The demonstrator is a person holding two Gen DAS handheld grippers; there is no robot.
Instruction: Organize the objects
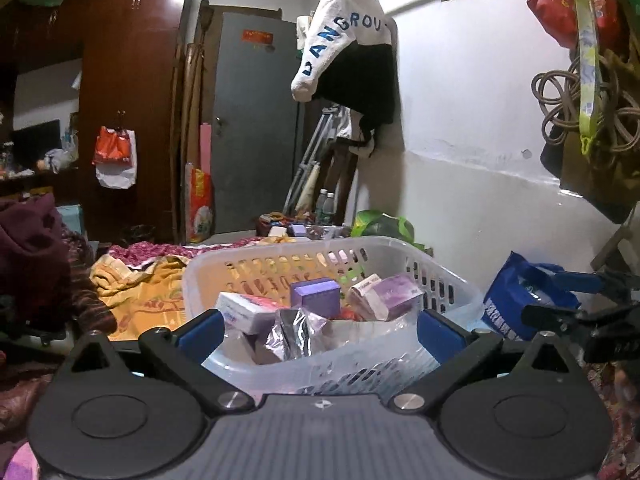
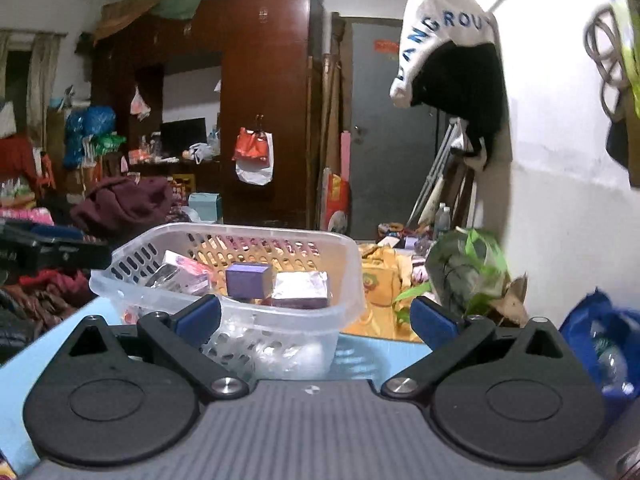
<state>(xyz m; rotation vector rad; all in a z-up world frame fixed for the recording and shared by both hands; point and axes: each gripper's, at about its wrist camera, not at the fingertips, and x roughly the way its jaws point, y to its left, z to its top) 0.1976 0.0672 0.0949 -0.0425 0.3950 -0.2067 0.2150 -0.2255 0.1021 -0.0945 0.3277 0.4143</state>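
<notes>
A clear perforated plastic basket [image 1: 452, 284] [image 2: 344, 272] holds several small packs. Among them are a purple box [image 1: 316, 291] [image 2: 247, 279], a pink and white box [image 1: 248, 311] [image 2: 184, 270], a mauve wrapped pack [image 1: 386, 295] [image 2: 300, 289] and a silvery foil pouch [image 1: 298, 332]. My left gripper [image 1: 320, 332] stands open just before the basket's near rim, nothing between its blue pads. My right gripper [image 2: 316, 320] is open too, nearer the basket's right front corner and empty. Part of the right gripper [image 1: 576, 304] shows at the right of the left wrist view.
The basket rests on a light blue surface [image 2: 368, 356]. A yellow patterned cloth [image 1: 136, 292] and dark red bedding [image 1: 28, 256] lie left, a blue bag [image 1: 516, 300] and a green bag [image 2: 464, 264] right. White wall with hanging clothes and bags at right; brown wardrobe and grey door behind.
</notes>
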